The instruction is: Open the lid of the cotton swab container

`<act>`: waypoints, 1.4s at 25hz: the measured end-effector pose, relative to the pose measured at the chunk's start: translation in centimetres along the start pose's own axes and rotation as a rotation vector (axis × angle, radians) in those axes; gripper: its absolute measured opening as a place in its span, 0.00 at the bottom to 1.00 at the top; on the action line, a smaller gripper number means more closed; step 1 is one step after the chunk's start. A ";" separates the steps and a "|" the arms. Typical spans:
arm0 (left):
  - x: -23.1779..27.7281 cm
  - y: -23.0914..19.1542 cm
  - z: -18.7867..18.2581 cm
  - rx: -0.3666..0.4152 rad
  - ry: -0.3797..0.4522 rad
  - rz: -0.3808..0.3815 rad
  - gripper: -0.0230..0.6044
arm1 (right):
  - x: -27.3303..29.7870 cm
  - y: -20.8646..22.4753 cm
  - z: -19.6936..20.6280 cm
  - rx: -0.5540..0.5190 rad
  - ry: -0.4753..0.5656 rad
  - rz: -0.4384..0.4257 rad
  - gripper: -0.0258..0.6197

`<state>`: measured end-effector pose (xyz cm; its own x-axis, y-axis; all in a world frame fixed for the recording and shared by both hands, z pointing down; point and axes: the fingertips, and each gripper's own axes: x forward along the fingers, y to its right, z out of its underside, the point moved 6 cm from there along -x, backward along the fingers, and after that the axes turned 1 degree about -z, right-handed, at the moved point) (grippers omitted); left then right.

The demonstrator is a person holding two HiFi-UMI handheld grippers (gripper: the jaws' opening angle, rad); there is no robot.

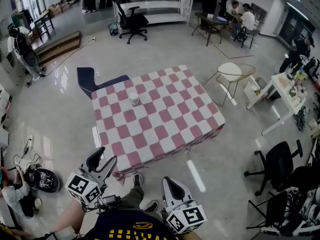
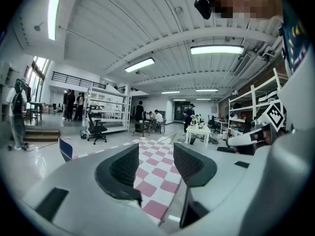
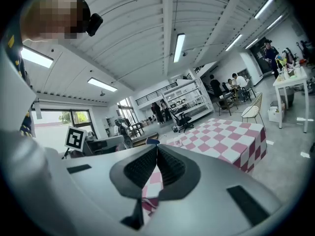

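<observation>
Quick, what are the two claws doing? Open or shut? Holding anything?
Left claw: open, holding nothing.
Right claw: shut, holding nothing.

the cotton swab container [image 1: 134, 99] is a small, pale cylinder with a whitish top. it stands upright on the red-and-white checked surface [image 1: 170, 119] - in the far left part, set in from the edges, alone, with nothing touching it. it is too small here to tell how the lid sits.

Checked-cloth table [image 1: 165, 129] — small white cotton swab container [image 1: 134, 99] upright on it
</observation>
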<state>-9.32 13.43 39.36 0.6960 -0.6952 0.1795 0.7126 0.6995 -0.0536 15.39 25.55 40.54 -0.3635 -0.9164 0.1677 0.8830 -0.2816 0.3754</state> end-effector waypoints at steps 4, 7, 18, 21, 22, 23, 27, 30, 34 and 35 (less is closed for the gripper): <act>4.7 -4.2 1.2 0.024 -0.010 -0.007 0.40 | 2.6 2.8 -1.0 -0.004 -0.008 0.059 0.06; 8.8 -7.8 2.7 0.024 -0.035 -0.001 0.40 | 5.2 4.8 -1.8 0.004 -0.018 0.103 0.06; 23.7 -19.1 9.4 0.045 -0.193 0.081 0.40 | 16.0 9.5 -3.4 0.032 -0.124 0.195 0.06; 26.9 -21.1 11.1 0.040 -0.224 0.093 0.40 | 18.8 9.9 -3.5 0.010 -0.149 0.200 0.06; 27.8 -21.5 11.6 0.037 -0.232 0.095 0.40 | 19.7 10.1 -3.7 0.002 -0.154 0.204 0.06; 28.8 -21.9 11.9 0.035 -0.240 0.098 0.40 | 20.6 10.3 -3.8 -0.005 -0.157 0.205 0.06; 32.4 -22.6 14.0 0.040 -0.290 0.109 0.40 | 23.3 10.9 -4.5 -0.028 -0.165 0.190 0.06; 34.9 -23.1 15.5 0.048 -0.318 0.093 0.40 | 24.3 11.3 -4.5 -0.037 -0.175 0.172 0.06; 37.6 -23.3 16.8 0.028 -0.340 0.080 0.45 | 24.2 12.5 -3.4 -0.020 -0.203 0.161 0.06; 38.1 -23.2 17.0 0.032 -0.347 0.081 0.46 | 24.0 12.9 -3.2 -0.016 -0.209 0.165 0.06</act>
<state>-0.81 -26.52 64.18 0.6752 -0.5435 0.4988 0.6490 0.7591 -0.0514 18.99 -0.97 46.49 -0.2657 -0.8723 0.4105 0.9394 -0.1386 0.3134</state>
